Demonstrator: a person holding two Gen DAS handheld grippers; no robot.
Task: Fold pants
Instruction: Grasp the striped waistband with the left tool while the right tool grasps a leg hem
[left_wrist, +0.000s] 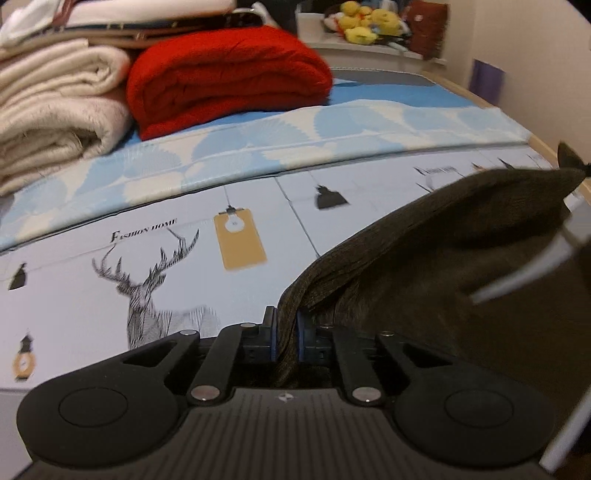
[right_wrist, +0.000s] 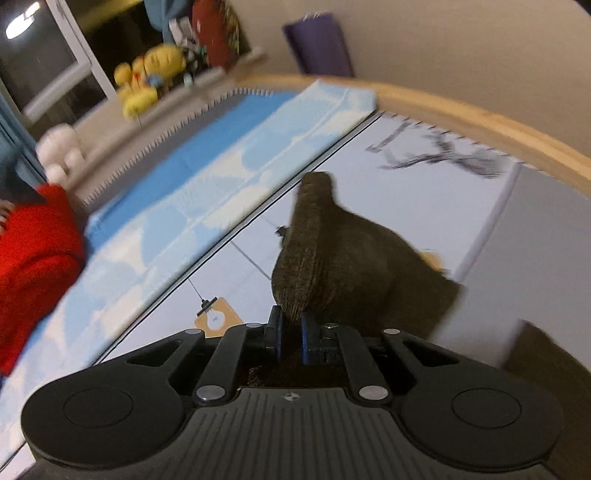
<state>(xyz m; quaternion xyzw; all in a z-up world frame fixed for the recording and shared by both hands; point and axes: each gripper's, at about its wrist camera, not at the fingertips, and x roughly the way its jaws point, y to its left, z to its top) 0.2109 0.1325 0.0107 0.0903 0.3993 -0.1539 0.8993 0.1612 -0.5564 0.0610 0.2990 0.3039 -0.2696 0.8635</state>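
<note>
Left tool (left_wrist: 286, 334) and right tool (right_wrist: 291, 334) each pinch the pants (left_wrist: 443, 251) (far edge blurred)

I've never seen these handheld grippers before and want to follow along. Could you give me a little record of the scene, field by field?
Surface: bed sheet printed with deer and lamps
Garment: dark brown pants
Left gripper: shut on a fold of the pants
Right gripper: shut on another fold of the pants
Pants state: raised off the sheet, draped between both grippers
Nearby: red blanket, cream blankets
Background: yellow plush toys
</note>
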